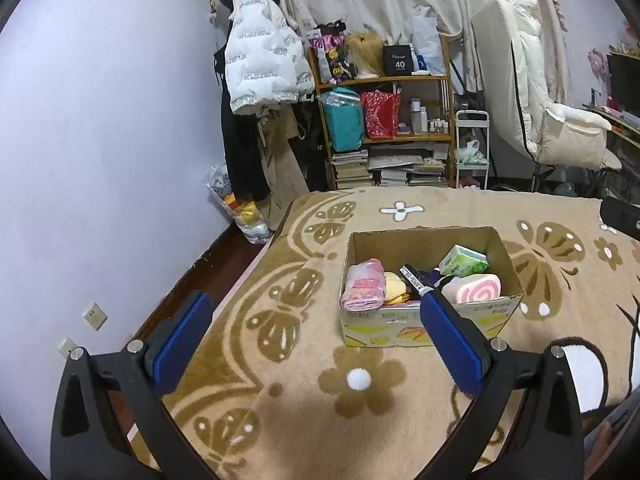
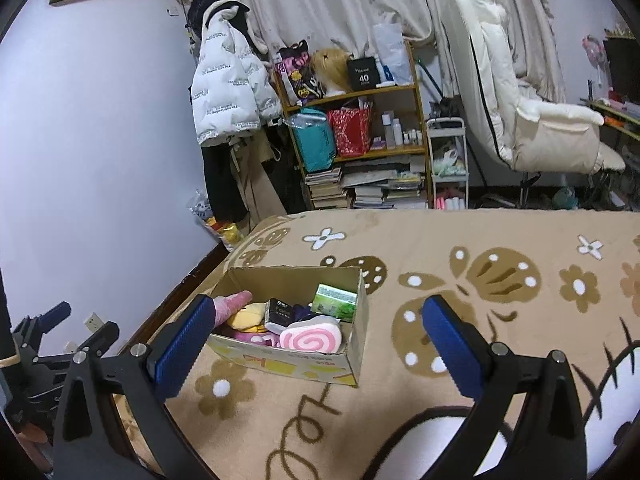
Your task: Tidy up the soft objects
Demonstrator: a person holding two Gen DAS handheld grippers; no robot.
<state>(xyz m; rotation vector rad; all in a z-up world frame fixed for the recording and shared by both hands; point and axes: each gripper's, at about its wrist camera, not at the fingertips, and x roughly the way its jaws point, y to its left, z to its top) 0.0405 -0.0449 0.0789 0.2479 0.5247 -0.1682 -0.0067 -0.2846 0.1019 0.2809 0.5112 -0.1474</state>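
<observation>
An open cardboard box [image 1: 424, 240] stands on a tan blanket [image 1: 304, 392] with brown butterflies and flowers. In it lie a pink folded cloth [image 1: 362, 286], a yellow soft item [image 1: 394, 288], a pink-and-white swirl roll cushion [image 1: 476, 288], a green tissue pack [image 1: 464, 261] and a dark packet [image 1: 414, 276]. My left gripper [image 1: 316, 340] is open and empty, held above the blanket in front of the box. The right wrist view shows the same box [image 2: 360, 332] with the roll cushion [image 2: 310, 336] and tissue pack [image 2: 335, 301]. My right gripper [image 2: 316, 342] is open and empty, near the box.
A wooden shelf [image 1: 384, 120] full of bags and books, a hanging white jacket [image 1: 260, 60], a white trolley [image 1: 472, 148] and a cream recliner chair [image 1: 552, 120] stand beyond the bed. A wall is at the left. The left gripper [image 2: 48, 340] shows at the right wrist view's left edge.
</observation>
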